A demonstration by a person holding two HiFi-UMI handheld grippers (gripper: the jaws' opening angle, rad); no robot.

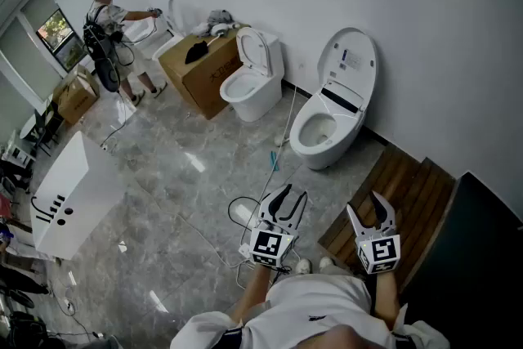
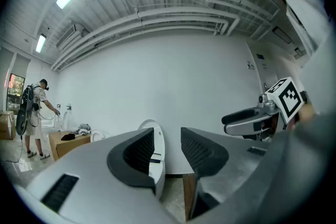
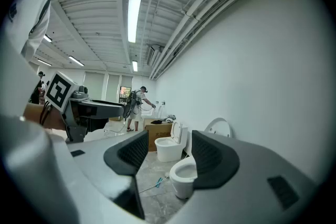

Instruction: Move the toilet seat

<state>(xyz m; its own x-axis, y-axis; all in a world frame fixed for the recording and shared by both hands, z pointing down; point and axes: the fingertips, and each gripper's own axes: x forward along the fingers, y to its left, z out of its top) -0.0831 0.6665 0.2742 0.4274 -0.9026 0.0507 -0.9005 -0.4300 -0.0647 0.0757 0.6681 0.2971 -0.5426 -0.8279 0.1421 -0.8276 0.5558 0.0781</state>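
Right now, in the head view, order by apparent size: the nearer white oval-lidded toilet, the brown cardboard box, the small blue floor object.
1. Nearer white oval-lidded toilet.
2. Brown cardboard box; it stands farther off, so its real size is unsure.
3. Small blue object on the floor.

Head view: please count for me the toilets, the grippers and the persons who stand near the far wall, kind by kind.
Toilets: 2, the near toilet and the far toilet
Grippers: 2, the left gripper and the right gripper
Standing: 1, the person
Total: 5
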